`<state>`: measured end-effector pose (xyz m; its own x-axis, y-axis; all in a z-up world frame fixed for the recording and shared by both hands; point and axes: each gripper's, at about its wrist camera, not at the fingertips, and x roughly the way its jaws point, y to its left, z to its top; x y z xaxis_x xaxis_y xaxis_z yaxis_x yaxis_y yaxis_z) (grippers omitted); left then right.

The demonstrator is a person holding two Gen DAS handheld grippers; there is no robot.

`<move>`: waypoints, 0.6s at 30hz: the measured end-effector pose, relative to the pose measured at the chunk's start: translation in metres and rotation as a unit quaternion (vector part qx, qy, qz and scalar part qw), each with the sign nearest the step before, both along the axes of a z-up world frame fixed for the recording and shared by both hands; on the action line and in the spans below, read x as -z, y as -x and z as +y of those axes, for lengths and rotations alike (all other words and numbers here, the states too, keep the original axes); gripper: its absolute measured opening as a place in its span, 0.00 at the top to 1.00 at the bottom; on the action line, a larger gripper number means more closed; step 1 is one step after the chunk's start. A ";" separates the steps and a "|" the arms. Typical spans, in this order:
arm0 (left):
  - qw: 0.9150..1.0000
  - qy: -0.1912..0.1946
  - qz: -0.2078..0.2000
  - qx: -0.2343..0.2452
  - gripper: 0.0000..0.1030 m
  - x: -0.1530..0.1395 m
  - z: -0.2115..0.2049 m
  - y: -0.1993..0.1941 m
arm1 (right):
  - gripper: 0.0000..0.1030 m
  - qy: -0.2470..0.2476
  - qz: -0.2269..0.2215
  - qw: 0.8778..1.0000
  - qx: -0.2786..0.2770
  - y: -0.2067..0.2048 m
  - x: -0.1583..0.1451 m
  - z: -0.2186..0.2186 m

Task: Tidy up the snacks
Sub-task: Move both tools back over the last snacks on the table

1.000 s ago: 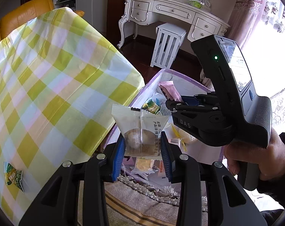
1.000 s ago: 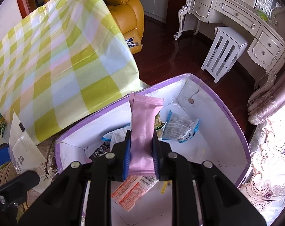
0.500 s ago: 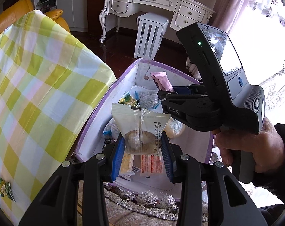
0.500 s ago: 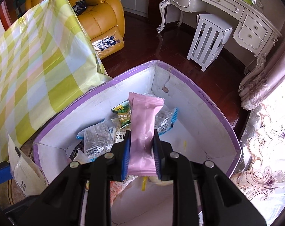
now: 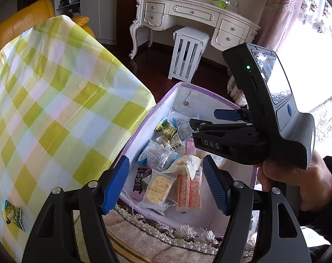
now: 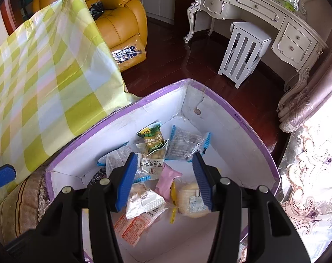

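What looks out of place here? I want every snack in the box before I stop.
One green snack packet still lies on the checked tablecloth, outside the purple-rimmed box. Both the left gripper and the right gripper have just been opening, with nothing between their jaws. The other packets lie jumbled inside the box.

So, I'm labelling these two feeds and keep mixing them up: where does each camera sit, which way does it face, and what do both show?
Left wrist: on the left gripper, angled down into the purple-rimmed box; shows its open blue fingers, plus the right gripper and the hand holding it.
Right wrist: on the right gripper, looking down into the box; shows its open fingers, with a left fingertip at the left edge.
Shared: box, snacks including the pink packet, checked tablecloth, white dressing table.
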<state>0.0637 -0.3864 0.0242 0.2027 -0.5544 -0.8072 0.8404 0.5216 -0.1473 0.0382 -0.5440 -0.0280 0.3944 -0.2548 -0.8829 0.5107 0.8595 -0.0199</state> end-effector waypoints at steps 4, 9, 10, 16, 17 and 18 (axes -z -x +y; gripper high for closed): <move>0.999 -0.001 -0.014 -0.034 0.35 -0.004 0.014 -0.012 | 0.49 -0.002 -0.007 1.000 -0.013 -0.006 -0.006 0.013; 0.996 0.012 -0.025 -0.080 0.34 -0.013 0.038 -0.031 | 0.49 -0.011 -0.019 0.999 -0.034 -0.017 -0.015 0.034; 0.995 0.011 -0.032 -0.092 0.34 -0.015 0.043 -0.035 | 0.48 -0.011 -0.021 0.999 -0.040 -0.020 -0.017 0.039; 0.986 0.023 -0.041 -0.158 0.33 -0.026 0.083 -0.065 | 0.47 -0.020 -0.037 0.996 -0.074 -0.038 -0.027 0.072; 0.985 0.025 -0.041 -0.166 0.33 -0.028 0.090 -0.069 | 0.46 -0.021 -0.039 0.996 -0.081 -0.042 -0.029 0.078; 0.983 0.026 -0.042 -0.175 0.33 -0.029 0.097 -0.073 | 0.46 -0.023 -0.041 0.995 -0.087 -0.045 -0.030 0.085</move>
